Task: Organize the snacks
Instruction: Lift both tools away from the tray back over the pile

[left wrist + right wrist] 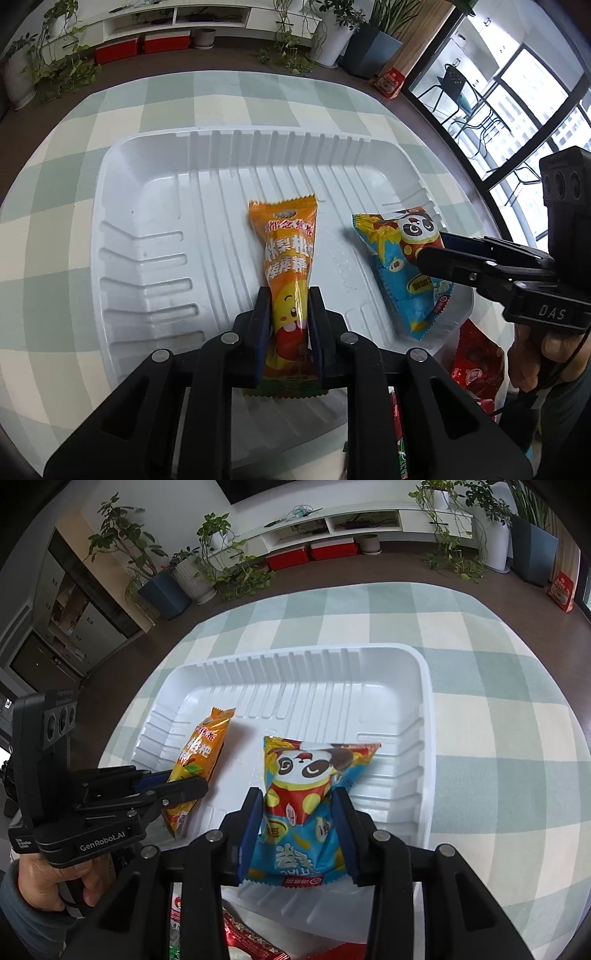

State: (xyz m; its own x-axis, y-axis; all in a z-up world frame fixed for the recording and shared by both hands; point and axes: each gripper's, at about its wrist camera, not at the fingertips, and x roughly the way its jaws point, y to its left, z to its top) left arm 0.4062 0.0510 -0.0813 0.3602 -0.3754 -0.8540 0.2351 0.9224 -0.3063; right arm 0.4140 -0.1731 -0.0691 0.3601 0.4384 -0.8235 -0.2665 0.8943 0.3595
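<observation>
A white plastic tray (177,206) (332,701) sits on the checked tablecloth. An orange tube-shaped snack packet (290,243) (201,753) lies in it, pointing away from me. My left gripper (288,291) (184,781) is shut on its near end, with both blue pads pressed against its sides. To the right lies a blue and red panda snack packet (402,258) (306,775), its bottom resting on the tray floor. My right gripper (295,792) (432,247) holds its lower half, pads against both sides.
Red snack packets (476,365) (251,941) lie just outside the tray's near edge, under the grippers. A hand (74,882) holds the left gripper's handle. The green and cream tablecloth (498,738) spreads round the tray. Potted plants and a red box (389,83) stand on the floor beyond.
</observation>
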